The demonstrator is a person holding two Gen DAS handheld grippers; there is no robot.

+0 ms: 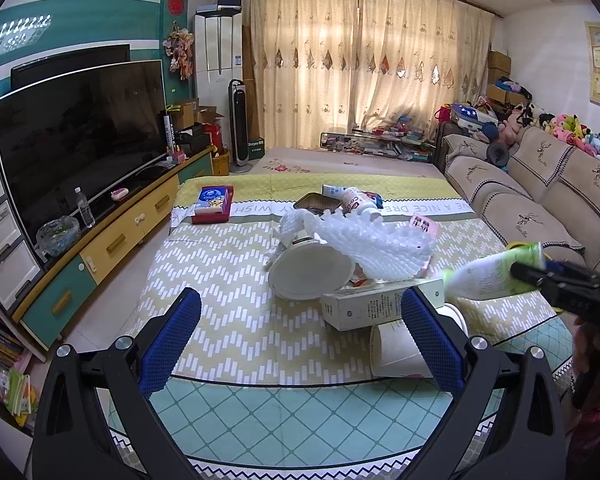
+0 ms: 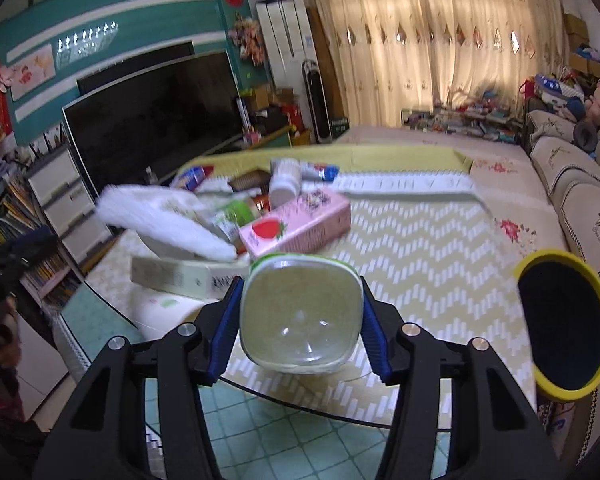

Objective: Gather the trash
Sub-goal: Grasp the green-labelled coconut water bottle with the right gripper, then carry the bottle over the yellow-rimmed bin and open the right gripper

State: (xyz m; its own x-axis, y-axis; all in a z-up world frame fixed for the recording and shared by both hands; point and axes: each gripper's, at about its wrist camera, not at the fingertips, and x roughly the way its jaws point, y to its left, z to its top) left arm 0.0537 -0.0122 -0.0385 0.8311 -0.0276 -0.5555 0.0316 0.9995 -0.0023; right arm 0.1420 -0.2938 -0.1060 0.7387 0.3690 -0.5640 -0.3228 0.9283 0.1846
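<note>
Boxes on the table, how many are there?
3 that I can see: a pink strawberry box in the middle of the pile, a long cream box at the pile's near edge, and a red tissue box alone at the far left. The foam may hide more.

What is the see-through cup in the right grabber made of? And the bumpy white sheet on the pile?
The clear squarish cup with a green rim looks like thin glossy plastic: you can see through its base, and light glints off it. The bumpy white sheet looks like soft foam netting, matte, with a raised mesh pattern, draped limply over the trash.
</note>
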